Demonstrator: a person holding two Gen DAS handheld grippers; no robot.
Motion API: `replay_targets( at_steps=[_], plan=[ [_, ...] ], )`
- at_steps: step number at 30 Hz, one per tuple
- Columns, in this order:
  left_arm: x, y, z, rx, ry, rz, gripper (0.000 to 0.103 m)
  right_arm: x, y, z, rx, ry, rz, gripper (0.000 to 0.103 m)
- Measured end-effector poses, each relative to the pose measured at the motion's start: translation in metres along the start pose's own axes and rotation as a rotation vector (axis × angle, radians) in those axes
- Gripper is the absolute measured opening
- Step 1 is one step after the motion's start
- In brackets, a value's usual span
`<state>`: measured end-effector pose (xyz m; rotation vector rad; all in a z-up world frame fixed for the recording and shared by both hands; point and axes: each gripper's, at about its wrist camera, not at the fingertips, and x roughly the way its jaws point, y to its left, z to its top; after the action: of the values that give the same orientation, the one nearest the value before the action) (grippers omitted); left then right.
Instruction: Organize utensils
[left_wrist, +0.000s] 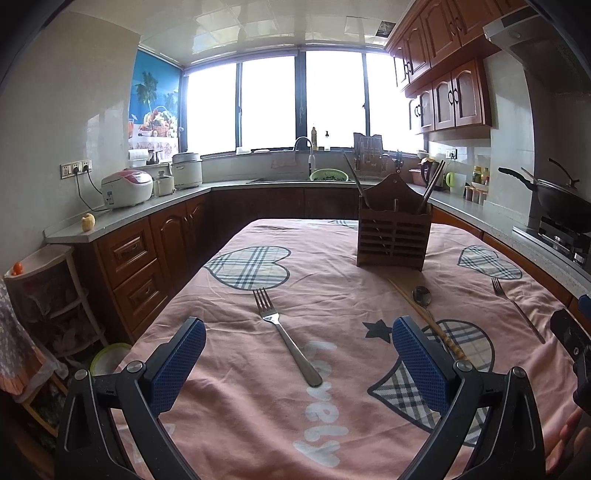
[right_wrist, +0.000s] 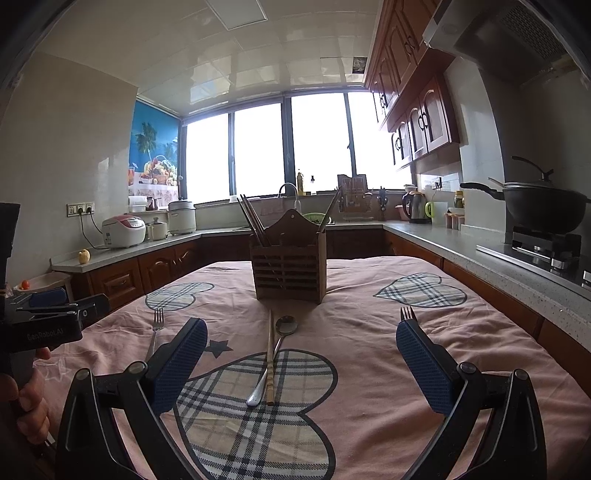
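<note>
Some chopsticks (right_wrist: 253, 219) already stand in the wooden utensil holder (right_wrist: 290, 267). In front of it a spoon (right_wrist: 279, 349), one chopstick (right_wrist: 270, 360) and two forks (left_wrist: 284, 332) (left_wrist: 517, 308) remain. Left gripper (left_wrist: 299, 356) and right gripper (right_wrist: 301, 356) are spread, empty.

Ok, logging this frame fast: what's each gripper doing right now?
Left gripper: open, holding nothing, above the fork.
Right gripper: open, holding nothing, above the spoon.

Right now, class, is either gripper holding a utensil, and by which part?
Nothing is held. The left gripper and right gripper both have open, empty jaws above the tablecloth.
</note>
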<state>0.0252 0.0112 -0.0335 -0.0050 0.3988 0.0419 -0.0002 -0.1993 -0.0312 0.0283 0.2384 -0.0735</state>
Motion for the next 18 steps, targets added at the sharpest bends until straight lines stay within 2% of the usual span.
replay_targets(
  at_steps=[18],
  plan=[
    [-0.0071, -0.0057, -0.0021, 0.015, -0.018, -0.006, 0.102, -0.0045, -0.0014, 0.0013, 0.014, -0.021, 0.007, 0.103]
  ],
)
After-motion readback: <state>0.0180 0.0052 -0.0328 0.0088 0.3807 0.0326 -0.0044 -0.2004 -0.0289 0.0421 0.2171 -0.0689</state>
